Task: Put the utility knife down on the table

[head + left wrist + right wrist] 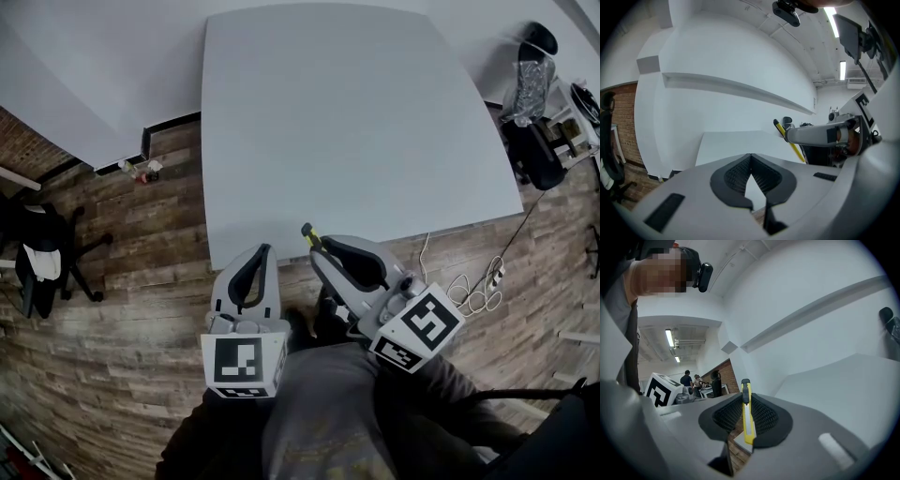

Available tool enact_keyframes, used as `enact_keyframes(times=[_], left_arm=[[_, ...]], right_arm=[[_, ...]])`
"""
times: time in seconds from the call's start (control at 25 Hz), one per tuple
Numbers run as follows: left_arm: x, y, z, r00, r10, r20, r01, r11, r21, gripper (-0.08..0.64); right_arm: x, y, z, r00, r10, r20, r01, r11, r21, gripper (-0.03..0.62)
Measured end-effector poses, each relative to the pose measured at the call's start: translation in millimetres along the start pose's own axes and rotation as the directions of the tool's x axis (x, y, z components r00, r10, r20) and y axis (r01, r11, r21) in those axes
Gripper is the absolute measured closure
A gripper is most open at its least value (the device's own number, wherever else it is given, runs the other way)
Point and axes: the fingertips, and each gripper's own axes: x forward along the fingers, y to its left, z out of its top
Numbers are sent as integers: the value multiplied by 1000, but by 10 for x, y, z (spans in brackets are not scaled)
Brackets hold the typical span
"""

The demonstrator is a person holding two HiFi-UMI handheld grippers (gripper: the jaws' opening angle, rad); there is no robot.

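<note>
A yellow utility knife [746,414] stands upright between the black pads of my right gripper [746,397], which is shut on it. In the head view only the knife's tip [308,234] pokes out past the right gripper [322,247], just over the near edge of the white table [347,122]. My left gripper [264,251] hovers beside it at the same edge, shut with nothing in it; its pads [738,172] meet at the tip. From the left gripper view the knife [791,142] shows slanting, held in the right gripper [788,135].
A black office chair [42,251] stands on the wood floor at left. Another chair and a cluttered shelf [536,122] sit at the right. White cables [473,289] lie on the floor by the table's near right corner. People [691,379] stand far off.
</note>
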Motion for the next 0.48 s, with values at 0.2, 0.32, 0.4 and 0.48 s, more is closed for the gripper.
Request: enact_keyframes(times=[0.2, 0.32, 0.4, 0.48], left_arm=[[152, 47, 58, 1000, 14, -17, -14, 1000, 19, 557], [251, -29, 26, 999, 26, -36, -25, 999, 22, 557], [313, -104, 33, 998, 32, -45, -31, 999, 26, 557], [390, -205, 54, 998, 44, -50, -43, 999, 32, 557]], right_arm=[[88, -161, 50, 1000, 11, 4, -11, 1000, 18, 534], [47, -296, 38, 1000, 22, 4, -23, 999, 35, 534], [5, -390, 57, 1000, 29, 8, -29, 999, 41, 534], [-67, -507, 93, 999, 40, 14, -41, 998, 48, 534]])
